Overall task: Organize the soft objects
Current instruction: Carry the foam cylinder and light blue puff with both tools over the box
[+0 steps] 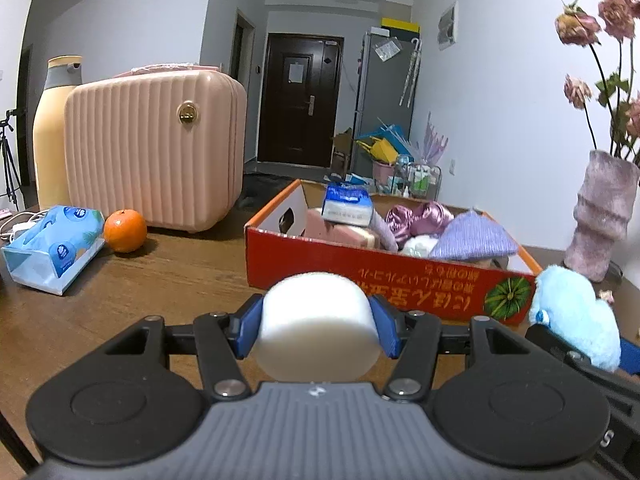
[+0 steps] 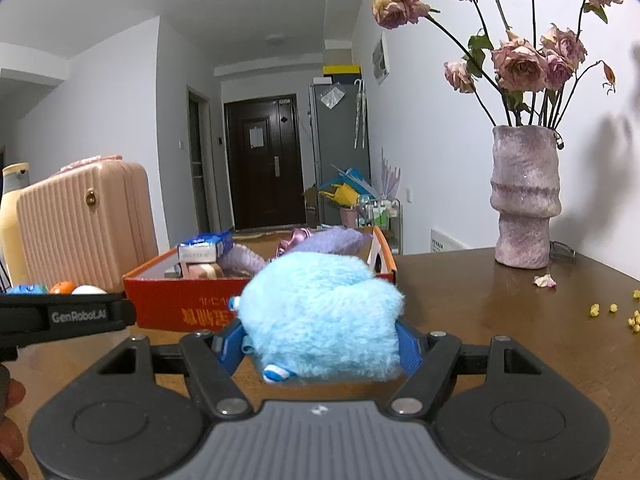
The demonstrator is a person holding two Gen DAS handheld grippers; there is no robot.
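Left wrist view shows your left gripper [image 1: 316, 324] clamped across a light, squashy white sponge [image 1: 316, 320], while your right gripper [image 2: 320, 344] pinches the fluffy blue plush toy [image 2: 320, 316] mid-body, so squeeze gently near the red box [image 1: 384, 280].

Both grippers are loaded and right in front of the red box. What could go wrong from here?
1. The two grippers sit close: the right gripper with its blue plush toy is beside the left gripper holding the white foam cylinder; they may collide at the drop.
2. The red cardboard box is already piled high, so new items might roll out.
3. A wide right swing could hit the vase of dried roses.
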